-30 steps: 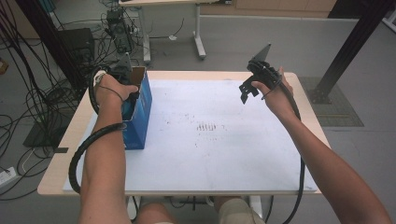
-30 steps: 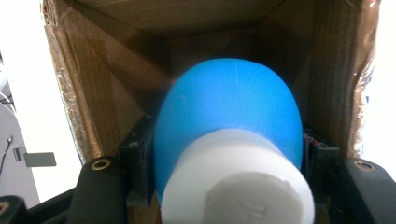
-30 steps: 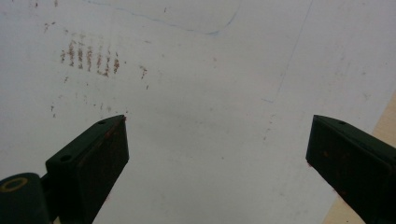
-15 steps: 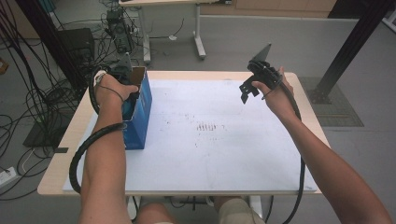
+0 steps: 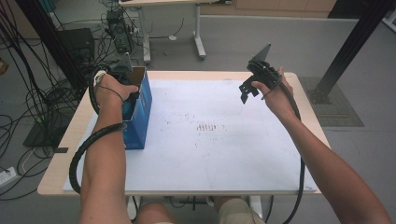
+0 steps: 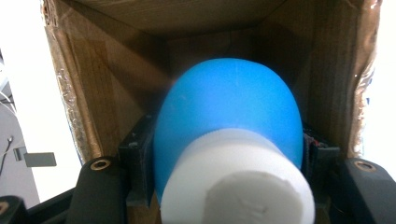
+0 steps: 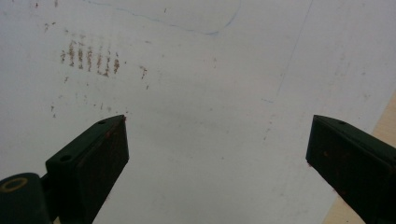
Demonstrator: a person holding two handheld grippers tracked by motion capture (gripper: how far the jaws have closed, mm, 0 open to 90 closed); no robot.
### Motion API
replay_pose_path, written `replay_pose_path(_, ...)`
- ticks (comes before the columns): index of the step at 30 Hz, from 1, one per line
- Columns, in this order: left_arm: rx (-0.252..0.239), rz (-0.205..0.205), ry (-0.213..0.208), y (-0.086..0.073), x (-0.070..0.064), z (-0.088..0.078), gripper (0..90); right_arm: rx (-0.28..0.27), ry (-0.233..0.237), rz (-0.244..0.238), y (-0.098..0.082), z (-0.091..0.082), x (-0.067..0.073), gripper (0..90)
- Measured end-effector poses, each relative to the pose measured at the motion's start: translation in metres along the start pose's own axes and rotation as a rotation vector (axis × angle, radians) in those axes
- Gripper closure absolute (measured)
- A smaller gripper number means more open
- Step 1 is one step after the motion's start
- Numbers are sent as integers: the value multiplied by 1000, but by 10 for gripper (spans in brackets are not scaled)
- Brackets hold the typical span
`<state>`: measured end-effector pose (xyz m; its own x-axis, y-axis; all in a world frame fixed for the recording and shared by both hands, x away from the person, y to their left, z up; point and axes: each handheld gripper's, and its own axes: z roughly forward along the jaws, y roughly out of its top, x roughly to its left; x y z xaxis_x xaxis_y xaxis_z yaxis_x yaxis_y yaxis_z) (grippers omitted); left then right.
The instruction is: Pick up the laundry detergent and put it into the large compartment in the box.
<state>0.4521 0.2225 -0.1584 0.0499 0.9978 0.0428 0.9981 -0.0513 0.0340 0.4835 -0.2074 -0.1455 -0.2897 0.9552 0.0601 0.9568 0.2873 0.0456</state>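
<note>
A blue bottle [image 6: 229, 112] with a white screw cap [image 6: 238, 184] is clamped between the jaws of the left gripper [image 6: 229, 154], inside the open cardboard interior of a blue box [image 5: 140, 112]. The bottle's long axis is aligned with the jaws: its cap is turned back toward the gripper's camera and its rounded blue body is pointed deeper into the box. The box is stood at the left edge of the white table mat [image 5: 210, 154]. The right gripper [image 5: 250, 88] is held above the mat, well to the right of the box, its jaws spread wide with nothing between them.
</note>
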Motion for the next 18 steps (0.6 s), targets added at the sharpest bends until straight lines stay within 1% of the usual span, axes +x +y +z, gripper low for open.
replay_pose_path(14, -3, -1, 2, -1, -1, 0, 371, 2, 0, 1, 0, 0, -1, 56)
replay_pose_path(15, -5, -6, 1, -1, -1, 0, 371, 2, 0, 0, 0, 0, -1, 56)
replay_pose_path(18, -2, 0, 3, -1, -1, 0, 370, -2, -1, -2, 0, 0, 0, 56)
